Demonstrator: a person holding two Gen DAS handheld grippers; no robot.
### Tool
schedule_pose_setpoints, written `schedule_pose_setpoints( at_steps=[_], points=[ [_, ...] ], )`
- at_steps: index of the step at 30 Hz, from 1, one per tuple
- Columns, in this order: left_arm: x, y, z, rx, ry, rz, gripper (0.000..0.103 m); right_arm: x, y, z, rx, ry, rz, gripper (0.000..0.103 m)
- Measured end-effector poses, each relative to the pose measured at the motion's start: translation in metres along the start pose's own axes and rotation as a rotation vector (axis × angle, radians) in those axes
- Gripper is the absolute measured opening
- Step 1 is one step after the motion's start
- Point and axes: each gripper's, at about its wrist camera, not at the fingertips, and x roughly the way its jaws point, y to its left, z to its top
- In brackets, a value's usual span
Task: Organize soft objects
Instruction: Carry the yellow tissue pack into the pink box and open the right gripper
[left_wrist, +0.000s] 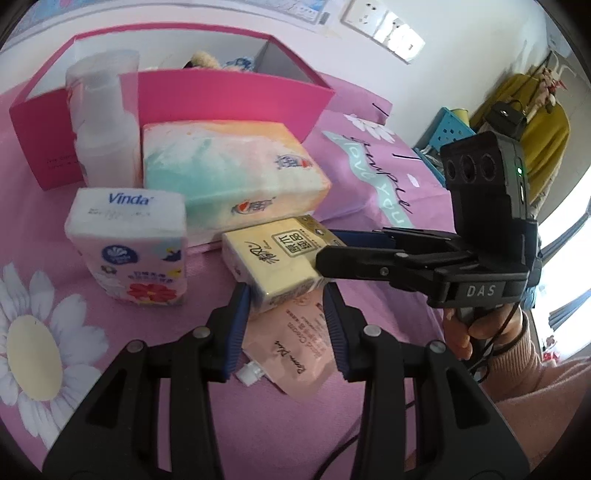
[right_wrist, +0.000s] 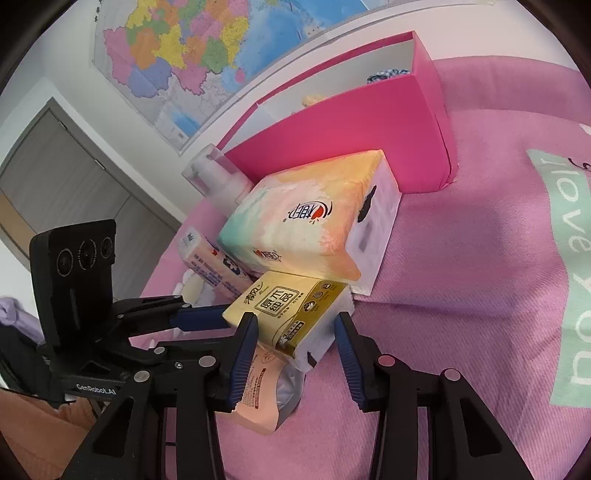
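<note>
A small yellow tissue pack (left_wrist: 273, 262) (right_wrist: 291, 306) is held tilted just above a pink spouted pouch (left_wrist: 295, 347) (right_wrist: 258, 398) on the pink bedspread. My left gripper (left_wrist: 286, 314) is shut on the pack's near end, a blue pad on each side. From the right, my right gripper (left_wrist: 328, 245) (right_wrist: 295, 332) clamps the pack's other end, its pads pressed on both sides. In the right wrist view one of the left gripper's blue fingers (right_wrist: 199, 317) meets the pack's left end; the other finger is hidden behind it.
A large pastel tissue pack (left_wrist: 232, 173) (right_wrist: 306, 221) lies behind, a Vinda pack (left_wrist: 129, 243) to the left, and a clear bottle (left_wrist: 103, 122) beside them. An open pink box (left_wrist: 229, 96) (right_wrist: 351, 147) with plush items stands at the back. A hand (left_wrist: 465, 332) holds the right gripper's handle.
</note>
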Motion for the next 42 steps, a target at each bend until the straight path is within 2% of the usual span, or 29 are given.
schedule_pose_setpoints(
  at_steps=[10, 18, 26, 32, 42],
  points=[
    [-0.038, -0.023, 0.003, 0.087, -0.070, -0.019, 0.042, -0.028, 0.023, 0.003, -0.069, -0.048, 0.004, 0.044],
    [-0.064, -0.030, 0.025, 0.123, -0.145, -0.006, 0.042, -0.049, 0.042, 0.023, -0.135, -0.115, 0.010, 0.044],
    [-0.072, -0.026, 0.073, 0.133, -0.205, 0.061, 0.042, -0.056, 0.053, 0.065, -0.207, -0.186, -0.004, 0.044],
    [-0.072, -0.015, 0.113, 0.142, -0.229, 0.121, 0.042, -0.044, 0.051, 0.111, -0.221, -0.219, -0.004, 0.043],
    [-0.041, 0.017, 0.163, 0.097, -0.179, 0.229, 0.042, -0.004, 0.035, 0.173, -0.186, -0.217, -0.038, 0.043]
  ],
)
